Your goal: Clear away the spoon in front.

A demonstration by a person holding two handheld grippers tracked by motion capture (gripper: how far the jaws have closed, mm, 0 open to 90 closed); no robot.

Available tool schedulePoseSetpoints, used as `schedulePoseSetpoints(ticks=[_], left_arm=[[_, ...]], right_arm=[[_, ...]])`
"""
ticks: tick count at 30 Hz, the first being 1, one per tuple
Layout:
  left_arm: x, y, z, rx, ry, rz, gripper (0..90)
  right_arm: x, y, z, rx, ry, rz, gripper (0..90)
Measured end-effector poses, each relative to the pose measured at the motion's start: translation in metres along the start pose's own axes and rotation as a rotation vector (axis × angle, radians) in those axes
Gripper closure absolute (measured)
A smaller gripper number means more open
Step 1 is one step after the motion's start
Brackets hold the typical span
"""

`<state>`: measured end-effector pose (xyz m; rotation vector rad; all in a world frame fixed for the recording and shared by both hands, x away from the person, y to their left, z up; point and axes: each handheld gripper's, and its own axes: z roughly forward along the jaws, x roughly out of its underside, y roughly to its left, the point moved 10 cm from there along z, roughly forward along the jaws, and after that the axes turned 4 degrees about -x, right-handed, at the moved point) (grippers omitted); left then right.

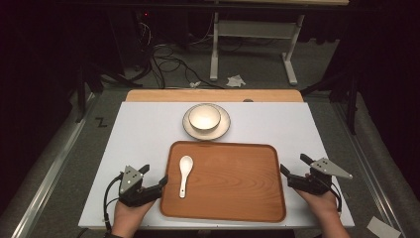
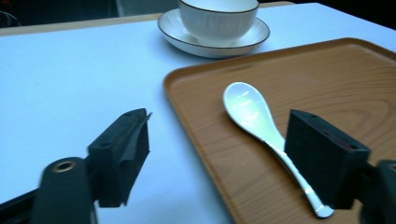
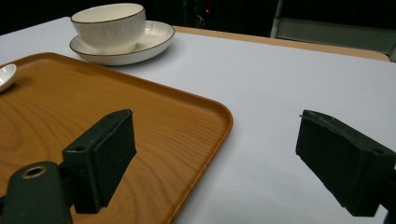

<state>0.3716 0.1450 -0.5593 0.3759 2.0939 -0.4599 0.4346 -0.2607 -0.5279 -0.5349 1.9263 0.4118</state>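
You are holding the left gripper (image 1: 154, 177) wide open at about eight o'clock on the white worktop (image 1: 143, 129), its jaws straddling the left rim of the wooden tray (image 1: 237, 183). In the left gripper view one jaw is hanging over the bare white surface and the other over the tray wood, just beside the spoon's handle, and nothing is sitting between them.

The tray is lying at the centre of the worktop, toward your edge, and it is carrying a single item: a white ceramic spoon (image 1: 184, 174), resting in the left part at about nine o'clock from the tray's middle, bowl end pointing to twelve o'clock, handle running back toward six. The rest of the tray is showing bare wood grain.

At twelve o'clock from the tray, just beyond its far rim, a white bowl (image 1: 204, 118) is standing upright on a saucer (image 1: 224, 125). The high view looks down into the bowl's pale inside, but I cannot tell whether anything is in it.

You are holding the right gripper (image 1: 294, 167) at about four o'clock, jaws spread wide and gripping nothing. In the right gripper view one jaw is hovering over the tray's near right corner, the other over the plain worktop.
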Motion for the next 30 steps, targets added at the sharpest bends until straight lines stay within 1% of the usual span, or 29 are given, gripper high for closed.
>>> schedulePoseSetpoints(ticks=[3,5,7,8,10,11,14,15,16,18,22,26,29,30], left_arm=[[-0.004,0.005,-0.004,-0.018,-0.024,-0.009,13.8],[-0.006,0.008,-0.006,-0.039,-0.039,-0.007,7.1],[-0.009,0.011,-0.008,-0.068,-0.063,0.006,1.9],[-0.011,0.013,-0.011,-0.081,-0.076,0.022,0.0],[-0.014,0.016,-0.015,-0.091,-0.088,0.042,0.0],[-0.015,0.019,-0.018,-0.103,-0.099,0.055,0.0],[-0.017,0.026,-0.024,-0.124,-0.106,0.073,0.0],[-0.017,0.029,-0.027,-0.119,-0.104,0.078,0.0],[-0.018,0.031,-0.028,-0.123,-0.104,0.082,0.0],[-0.019,0.036,-0.032,-0.141,-0.115,0.097,0.0],[-0.023,0.046,-0.039,-0.161,-0.124,0.099,0.0],[-0.026,0.053,-0.046,-0.175,-0.137,0.106,0.0],[-0.028,0.058,-0.053,-0.174,-0.147,0.108,0.0],[-0.028,0.059,-0.054,-0.173,-0.147,0.103,0.0]], right_arm=[[0.000,0.001,0.000,-0.005,-0.001,-0.003,9.7],[0.000,0.000,0.000,-0.006,-0.002,-0.004,8.4],[-0.001,0.000,0.000,-0.005,-0.004,-0.002,7.5],[-0.001,0.000,0.001,-0.003,-0.004,-0.002,7.4],[-0.002,0.001,0.001,-0.004,-0.006,-0.005,6.6],[-0.002,0.001,0.002,-0.005,-0.006,-0.005,6.3],[-0.004,0.004,0.003,-0.010,-0.009,-0.008,5.6],[-0.005,0.005,0.003,-0.011,-0.010,-0.008,5.3],[-0.006,0.006,0.003,-0.011,-0.015,-0.013,5.0],[-0.008,0.009,0.003,-0.019,-0.017,-0.020,4.8],[-0.010,0.013,0.003,-0.019,-0.020,-0.031,4.8],[-0.013,0.017,0.001,-0.021,-0.028,-0.052,4.8],[-0.015,0.019,-0.001,-0.023,-0.037,-0.053,4.8],[-0.016,0.020,-0.002,-0.022,-0.040,-0.052,4.8]])
